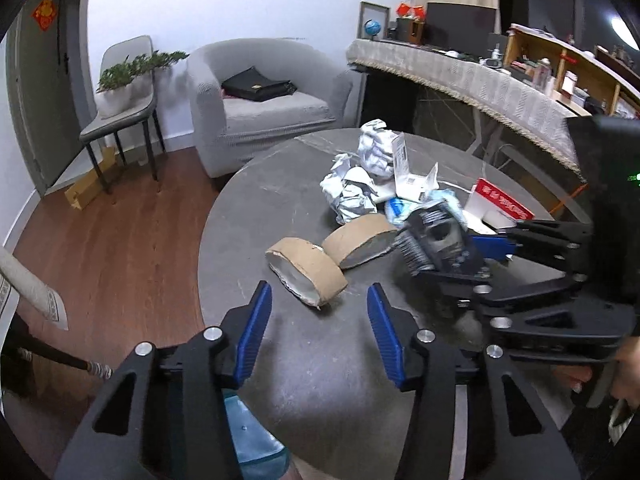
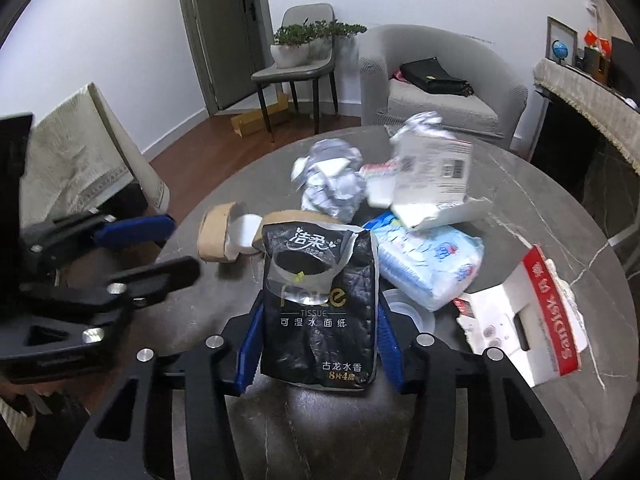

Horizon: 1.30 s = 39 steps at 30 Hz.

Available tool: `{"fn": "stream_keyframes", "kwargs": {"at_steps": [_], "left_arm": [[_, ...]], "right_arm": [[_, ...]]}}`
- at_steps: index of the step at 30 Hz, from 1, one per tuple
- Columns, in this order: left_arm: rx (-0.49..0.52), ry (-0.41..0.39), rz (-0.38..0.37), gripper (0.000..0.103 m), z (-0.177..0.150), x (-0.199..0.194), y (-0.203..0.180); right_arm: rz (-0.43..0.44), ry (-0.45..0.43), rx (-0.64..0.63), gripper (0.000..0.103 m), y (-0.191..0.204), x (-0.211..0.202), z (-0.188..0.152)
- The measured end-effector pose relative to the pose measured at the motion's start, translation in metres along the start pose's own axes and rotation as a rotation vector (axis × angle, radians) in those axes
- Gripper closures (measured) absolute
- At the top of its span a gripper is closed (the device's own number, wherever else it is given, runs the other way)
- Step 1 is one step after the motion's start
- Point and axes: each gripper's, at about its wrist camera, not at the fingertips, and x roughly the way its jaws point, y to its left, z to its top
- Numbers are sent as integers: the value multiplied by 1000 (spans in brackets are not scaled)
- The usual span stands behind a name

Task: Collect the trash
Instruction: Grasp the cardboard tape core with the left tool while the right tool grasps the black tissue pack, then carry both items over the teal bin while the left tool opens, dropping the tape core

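While trash litters the round grey table [image 1: 248, 216]:
Right gripper [image 2: 318, 336]: blue pads clasp a black tissue pack [image 2: 320, 304], crinkled, glossy.
Left gripper [image 1: 318, 322]: jaws apart, nothing between; cardboard ring [image 1: 306, 276] lies just ahead.
Hidden: pack covers a clear lid's edge.
Pile: crumpled paper [image 1: 352, 192], torn cartons.

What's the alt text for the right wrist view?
The right gripper clamps a black plastic tissue pack between its blue pads over a round grey marble table. Behind the pack lie crumpled white paper balls, a light-blue wipes packet, brown cardboard tape rings and a red-and-white card package; the left gripper enters from the left.
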Motion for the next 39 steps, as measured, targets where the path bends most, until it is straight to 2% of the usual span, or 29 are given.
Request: {"fn": "stream_keyframes", "kwargs": {"at_steps": [6,13,14,15,19,27,35,39], "left_arm": [[-34,24,49,58,5,14,-2],[-45,41,80,59,12,25,-13],[-45,44,86,61,12,27,-14],[-37,50,97,68,12,28,-15],[8,67,149,80,11,30,-15],[48,38,150,82,7,22,-8],[194,12,217,82,-5,10,-14],[193,3,210,82,-10,4,-7]], "right_arm": [[4,-33,31,53,-9,-15,4],[19,-81,79,52,-17,-24,10],[19,-83,82,53,-18,-25,11],[17,-85,83,53,-18,-25,11],[18,-95,83,53,-17,-26,13],[25,-106,69,52,-9,-26,18],[28,-120,65,52,-3,-26,26],[38,-124,66,52,3,-24,32]]}}
